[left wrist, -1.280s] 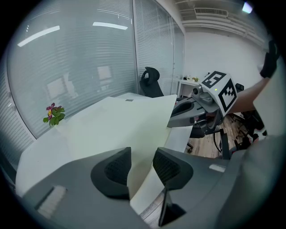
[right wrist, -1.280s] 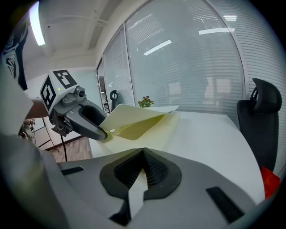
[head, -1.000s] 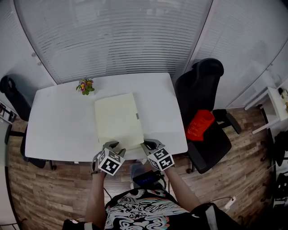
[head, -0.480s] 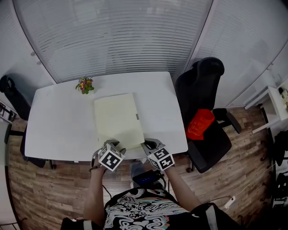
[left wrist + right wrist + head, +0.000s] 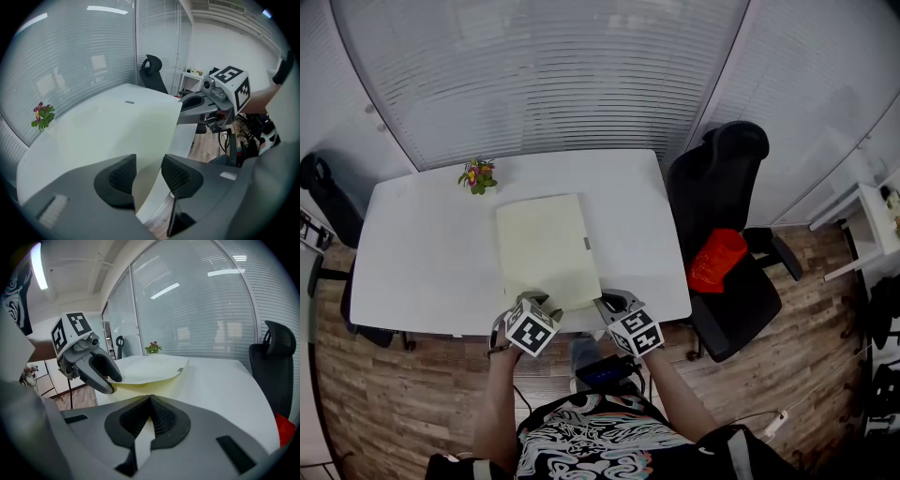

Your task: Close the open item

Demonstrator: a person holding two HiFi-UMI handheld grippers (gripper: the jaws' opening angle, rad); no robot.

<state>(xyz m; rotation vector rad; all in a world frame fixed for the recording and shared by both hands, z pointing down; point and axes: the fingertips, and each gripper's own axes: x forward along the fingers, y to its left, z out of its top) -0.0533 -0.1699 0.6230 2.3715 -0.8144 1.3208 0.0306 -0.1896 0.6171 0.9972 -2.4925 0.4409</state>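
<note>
Pale yellow card is all that shows of the folder (image 5: 546, 248). It lies in the middle of the white table (image 5: 422, 253) with its near edge at 6 o'clock, by the person. Its top cover bows up a little at that edge, and what lies beneath is hidden apart from a strip of the same yellow.

The left gripper (image 5: 149, 173) stands at the folder's 7 o'clock corner. Its jaws have just been opening and are now wide, with the lifted cover's edge running between the pads and a gap on either side. The right gripper (image 5: 150, 416), at the 5 o'clock corner, has its jaws pinched together on the folder's near edge. Only a sliver of pale sheet shows below the pads.

A small grey tab (image 5: 587, 243) on the folder's 3 o'clock edge is too small to read. The cubes on the grippers carry black-and-white square patterns, not words.

A little bunch of flowers (image 5: 476, 177) stands at 11 o'clock from the folder. A black office chair (image 5: 722, 206) stands at 3 o'clock, and the red thing (image 5: 716, 260) on its seat cannot be identified.
</note>
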